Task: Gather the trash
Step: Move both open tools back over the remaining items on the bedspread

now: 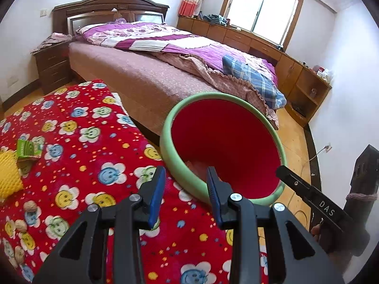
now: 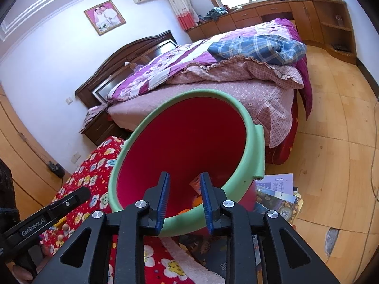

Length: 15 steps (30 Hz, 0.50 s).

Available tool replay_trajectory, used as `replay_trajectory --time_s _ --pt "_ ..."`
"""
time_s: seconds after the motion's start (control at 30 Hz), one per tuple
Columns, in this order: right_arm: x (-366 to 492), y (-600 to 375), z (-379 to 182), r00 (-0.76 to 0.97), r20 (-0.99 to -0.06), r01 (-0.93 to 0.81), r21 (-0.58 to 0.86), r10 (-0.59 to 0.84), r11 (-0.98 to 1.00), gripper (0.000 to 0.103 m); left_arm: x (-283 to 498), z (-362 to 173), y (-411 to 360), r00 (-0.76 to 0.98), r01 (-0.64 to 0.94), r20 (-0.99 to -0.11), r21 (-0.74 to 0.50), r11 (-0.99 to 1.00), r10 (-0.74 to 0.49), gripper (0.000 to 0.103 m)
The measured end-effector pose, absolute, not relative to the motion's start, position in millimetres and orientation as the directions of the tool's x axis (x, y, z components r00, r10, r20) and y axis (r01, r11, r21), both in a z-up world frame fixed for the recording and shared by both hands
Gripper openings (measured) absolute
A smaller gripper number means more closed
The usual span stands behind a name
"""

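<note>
Trash remains beside us: with both grippers' jaws parted and empty, we should swing the left gripper [image 1: 186, 195] toward the green wrapper [image 1: 29, 150], keeping the bin [image 1: 176, 168] close

Left gripper [image 1: 186, 177] fingers parted, nothing between them, low center; green bin [image 1: 169, 151] (red inside) just behind, yellow foam net [image 1: 8, 175] far left.

Left gripper [image 1: 186, 176] angled downward, blue-padded jaws parted with nothing between the pads, right gripper [image 2: 184, 184] likewise tilted down, jaws apart and empty, each gripper's black finger showing at the edge of the other's view
</note>
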State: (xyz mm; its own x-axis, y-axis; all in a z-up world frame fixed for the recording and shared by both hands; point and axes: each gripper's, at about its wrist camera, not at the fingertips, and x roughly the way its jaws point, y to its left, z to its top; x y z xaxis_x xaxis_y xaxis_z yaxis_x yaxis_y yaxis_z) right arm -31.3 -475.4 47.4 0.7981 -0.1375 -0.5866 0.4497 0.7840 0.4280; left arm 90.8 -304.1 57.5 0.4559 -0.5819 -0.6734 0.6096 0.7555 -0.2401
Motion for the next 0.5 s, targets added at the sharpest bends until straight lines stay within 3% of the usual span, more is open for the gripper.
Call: replay_trajectory --time_s 0.1,0.5 --pt "-33 -468 52 0.807 -0.575 0.440 0.430 -0.136 0.788 0.040 91 60 -291 0.467 0.588 -0.672 -0.249 0.770 -0.574 0.035" --pt "-31 -439 69 0.823 -0.560 0.383 0.420 -0.098 0.823 0.041 91 69 -232 0.536 0.488 -0.659 -0.268 0.831 -0.528 0.035"
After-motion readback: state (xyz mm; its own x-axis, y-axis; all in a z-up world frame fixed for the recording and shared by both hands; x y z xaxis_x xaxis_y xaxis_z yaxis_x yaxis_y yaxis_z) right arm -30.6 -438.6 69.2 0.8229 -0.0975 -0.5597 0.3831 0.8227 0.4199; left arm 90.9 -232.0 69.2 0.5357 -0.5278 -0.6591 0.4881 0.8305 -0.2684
